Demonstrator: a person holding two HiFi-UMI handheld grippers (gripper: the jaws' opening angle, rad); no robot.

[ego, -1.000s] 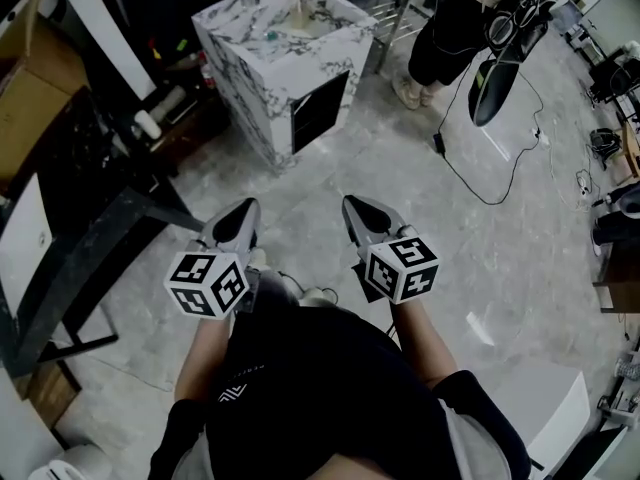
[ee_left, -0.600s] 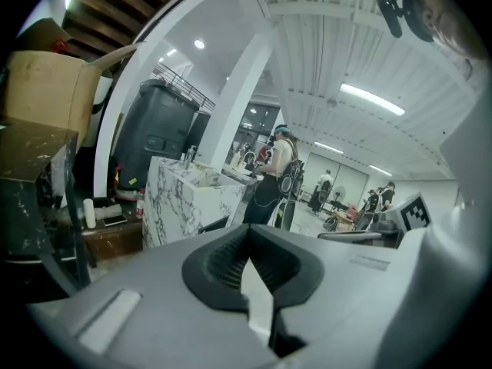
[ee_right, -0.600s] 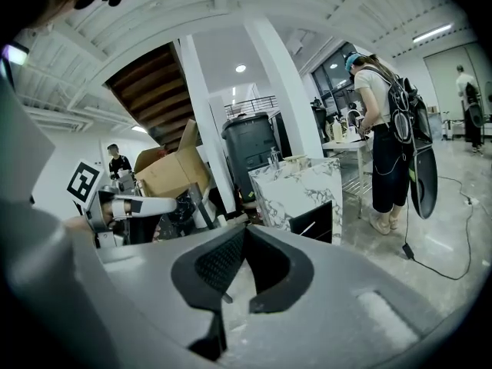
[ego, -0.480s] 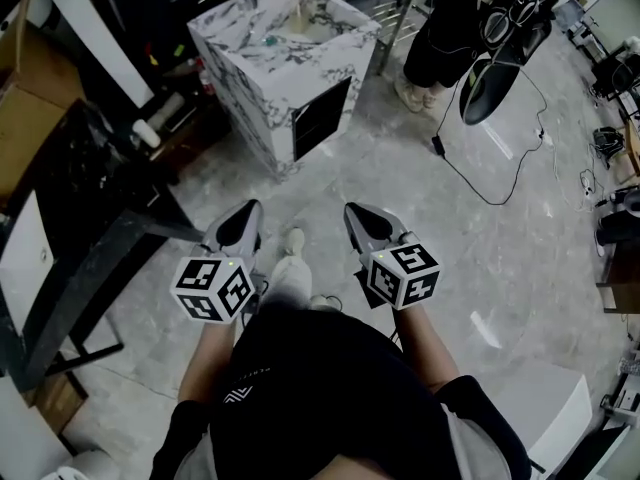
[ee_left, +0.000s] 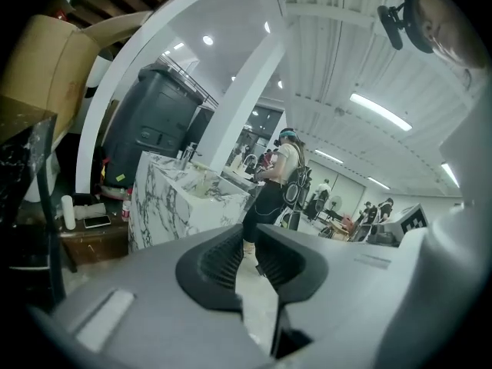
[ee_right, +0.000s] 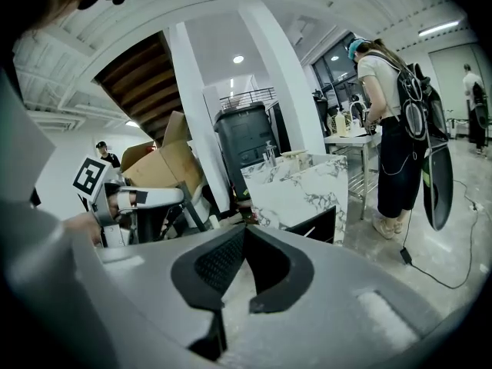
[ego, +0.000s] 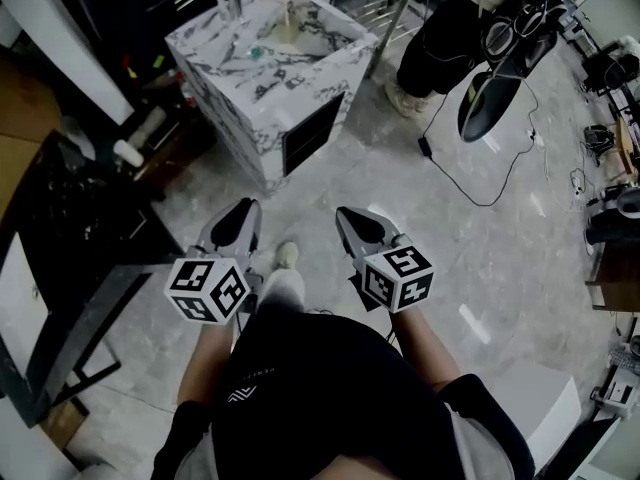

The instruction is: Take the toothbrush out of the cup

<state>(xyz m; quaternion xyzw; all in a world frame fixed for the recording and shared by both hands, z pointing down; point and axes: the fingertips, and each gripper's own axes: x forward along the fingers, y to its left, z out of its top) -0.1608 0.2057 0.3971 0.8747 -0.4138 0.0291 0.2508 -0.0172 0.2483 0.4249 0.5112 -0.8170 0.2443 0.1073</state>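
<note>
Left gripper (ego: 240,214) (ee_left: 250,235): jaws narrowly apart, just been opening, nothing between them. Far ahead, marble sink unit (ego: 262,88); a pale cup (ego: 287,34) with an upright stick, apparently the toothbrush (ego: 288,10), stands on its far edge. Right gripper (ego: 352,218) (ee_right: 244,233): jaw tips together, empty.

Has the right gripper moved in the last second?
Yes. In the head view the right gripper has come closer to the marble cabinet; the strip of floor between them has shrunk.
</note>
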